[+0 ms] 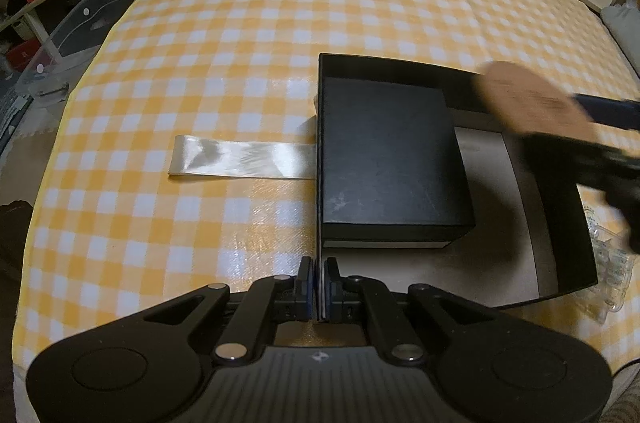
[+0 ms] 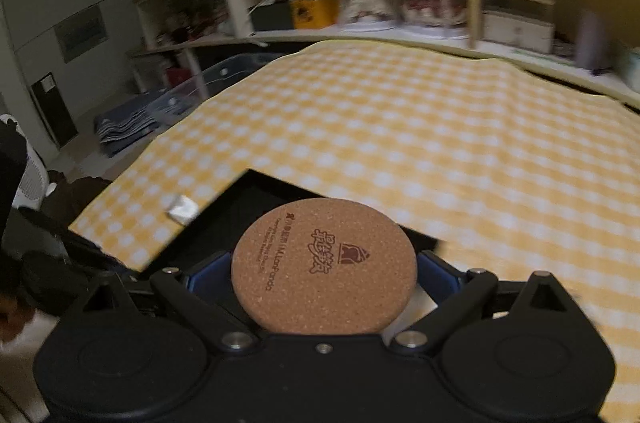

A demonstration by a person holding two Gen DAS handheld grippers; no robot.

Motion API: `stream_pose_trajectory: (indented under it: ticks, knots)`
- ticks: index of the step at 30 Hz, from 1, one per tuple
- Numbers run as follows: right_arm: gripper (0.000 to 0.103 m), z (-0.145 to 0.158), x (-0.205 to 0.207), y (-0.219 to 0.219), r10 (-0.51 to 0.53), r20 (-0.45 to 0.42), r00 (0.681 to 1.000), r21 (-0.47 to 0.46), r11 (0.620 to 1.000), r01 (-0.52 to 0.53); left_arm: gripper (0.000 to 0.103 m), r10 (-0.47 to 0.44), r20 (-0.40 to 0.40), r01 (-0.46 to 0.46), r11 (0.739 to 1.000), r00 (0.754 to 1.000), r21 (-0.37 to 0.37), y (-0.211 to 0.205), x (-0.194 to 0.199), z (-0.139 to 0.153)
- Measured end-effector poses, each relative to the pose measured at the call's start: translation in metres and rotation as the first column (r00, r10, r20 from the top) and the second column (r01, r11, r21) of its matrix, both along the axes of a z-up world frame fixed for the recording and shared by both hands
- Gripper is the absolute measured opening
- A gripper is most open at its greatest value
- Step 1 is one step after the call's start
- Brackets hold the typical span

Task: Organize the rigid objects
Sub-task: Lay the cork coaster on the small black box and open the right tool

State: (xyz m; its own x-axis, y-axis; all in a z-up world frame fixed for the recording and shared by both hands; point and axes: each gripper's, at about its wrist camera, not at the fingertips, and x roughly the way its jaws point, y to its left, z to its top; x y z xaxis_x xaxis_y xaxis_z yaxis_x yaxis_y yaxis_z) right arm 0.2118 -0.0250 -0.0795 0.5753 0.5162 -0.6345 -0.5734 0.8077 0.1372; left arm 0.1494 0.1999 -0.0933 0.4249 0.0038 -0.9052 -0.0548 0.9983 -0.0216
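An open black box [image 1: 400, 65] lies on the yellow checked cloth, with a smaller black lidded box [image 1: 392, 159] standing in its left half. My left gripper [image 1: 319, 279] is shut on the big box's near-left wall, pinching the thin edge between its pads. My right gripper [image 2: 324, 275] is shut on a round cork coaster [image 2: 324, 267] with dark red print, held flat by its rim. In the left wrist view the coaster [image 1: 528, 95] shows blurred over the box's far right corner. In the right wrist view the black box [image 2: 256, 199] lies just beyond the coaster.
A cream satin ribbon [image 1: 240, 159] runs left from under the box. A clear plastic blister pack [image 1: 612, 271] lies right of the box. Shelves [image 2: 360, 3] full of items line the far side. A clear storage bin [image 1: 68, 35] stands off the table's left edge.
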Motion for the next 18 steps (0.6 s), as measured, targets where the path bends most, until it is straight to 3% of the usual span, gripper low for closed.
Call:
stream_pose_trajectory:
  ticks: [10,18]
  knots:
    - [0.103,-0.025,0.031,0.068,-0.058,-0.172,0.983,0.094,0.993,0.075,0.005,0.007,0.006,-0.007,1.000,1.000,-0.017,0.004,-0.002,-0.001]
    - [0.103,-0.027,0.021,0.047,-0.066,-0.192,0.979,0.114,0.989,0.089,0.005,0.007,0.007,-0.007,1.000,1.000,-0.014,0.008,-0.003,0.000]
